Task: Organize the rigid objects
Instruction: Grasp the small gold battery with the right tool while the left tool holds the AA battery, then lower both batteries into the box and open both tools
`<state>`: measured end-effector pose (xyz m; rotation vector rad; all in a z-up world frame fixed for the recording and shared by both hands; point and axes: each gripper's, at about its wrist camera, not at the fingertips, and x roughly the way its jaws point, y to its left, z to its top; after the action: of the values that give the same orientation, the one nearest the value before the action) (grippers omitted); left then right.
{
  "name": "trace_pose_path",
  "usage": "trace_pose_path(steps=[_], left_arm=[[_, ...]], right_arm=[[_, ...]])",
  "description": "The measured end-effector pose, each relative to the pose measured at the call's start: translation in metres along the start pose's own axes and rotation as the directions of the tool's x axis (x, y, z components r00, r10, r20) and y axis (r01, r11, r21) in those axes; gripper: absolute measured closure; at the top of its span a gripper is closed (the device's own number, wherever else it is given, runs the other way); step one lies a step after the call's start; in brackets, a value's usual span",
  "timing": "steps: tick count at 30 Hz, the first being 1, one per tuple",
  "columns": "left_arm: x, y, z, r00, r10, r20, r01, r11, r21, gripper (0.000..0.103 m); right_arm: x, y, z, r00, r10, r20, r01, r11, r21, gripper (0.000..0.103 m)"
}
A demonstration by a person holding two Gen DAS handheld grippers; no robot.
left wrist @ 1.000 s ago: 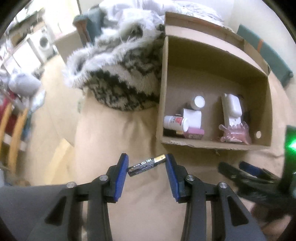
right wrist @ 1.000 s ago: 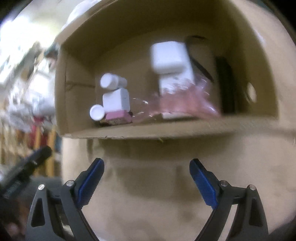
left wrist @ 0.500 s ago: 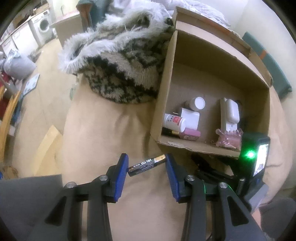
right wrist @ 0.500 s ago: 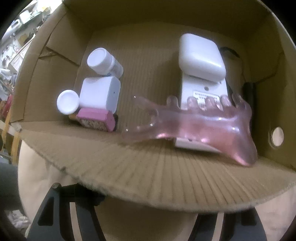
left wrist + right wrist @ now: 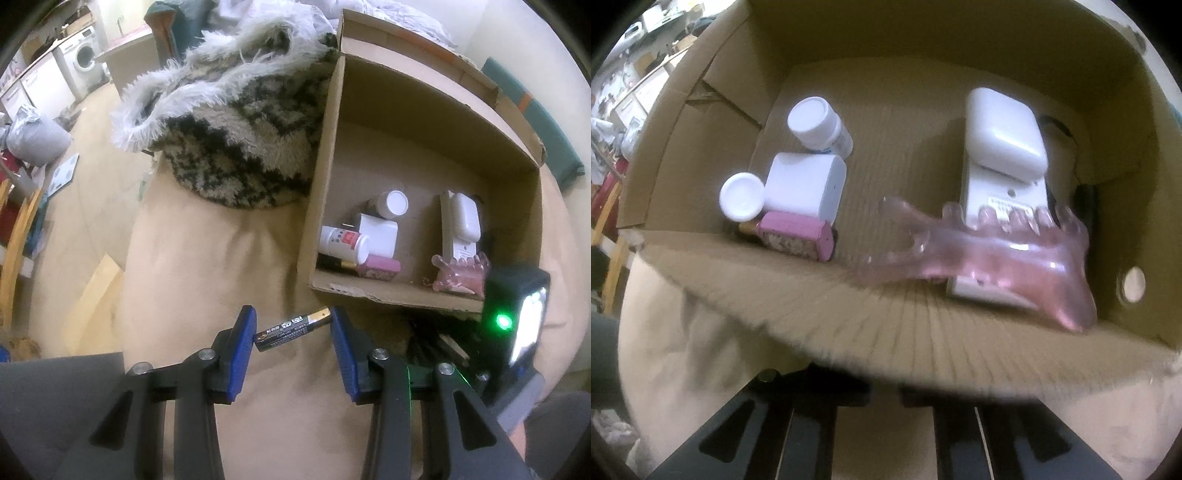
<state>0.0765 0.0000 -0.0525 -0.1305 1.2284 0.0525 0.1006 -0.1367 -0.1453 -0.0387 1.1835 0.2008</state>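
right claw (image 5: pixel 882 387) has just closed onto the cardboard box (image 5: pixel 923 354) front wall, steadying it; left claw (image 5: pixel 293 332) grips the battery (image 5: pixel 291 328).

black-gold battery (image 5: pixel 293 328), pink comb (image 5: pixel 997 258), brown box (image 5: pixel 424 110)

The left tongs (image 5: pixel 293 334) grip a battery (image 5: pixel 293 328) endwise, just before the cardboard box (image 5: pixel 369 291)

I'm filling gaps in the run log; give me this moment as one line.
left gripper: jaws shut on battery | right gripper: jaws just closed, at cardboard box front wall, tips hidden | box: bottles, pink clip
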Motion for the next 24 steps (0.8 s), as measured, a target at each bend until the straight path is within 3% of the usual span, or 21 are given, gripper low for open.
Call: trace_pose_path(steps=[8, 17, 24], left_arm=[[-0.005, 0.002, -0.002, 0.999, 0.012, 0.030, -0.012, 1.000, 0.013, 0.065], [-0.012, 0.003, -0.006, 0.999, -0.002, 0.044, 0.001, 1.000, 0.017, 0.065], [-0.028, -0.011, -0.005, 0.996, -0.023, 0.090, 0.017, 0.998, 0.061, 0.065]], right_arm=[[-0.035, 0.012, -0.021, 1.000, 0.005, -0.004, -0.005, 1.000, -0.005, 0.092], [-0.097, 0.014, -0.035, 0.995, 0.076, 0.063, -0.078, 0.996, 0.032, 0.092], [-0.133, -0.021, -0.024, 0.985, 0.107, 0.136, -0.117, 0.991, 0.067, 0.092]])
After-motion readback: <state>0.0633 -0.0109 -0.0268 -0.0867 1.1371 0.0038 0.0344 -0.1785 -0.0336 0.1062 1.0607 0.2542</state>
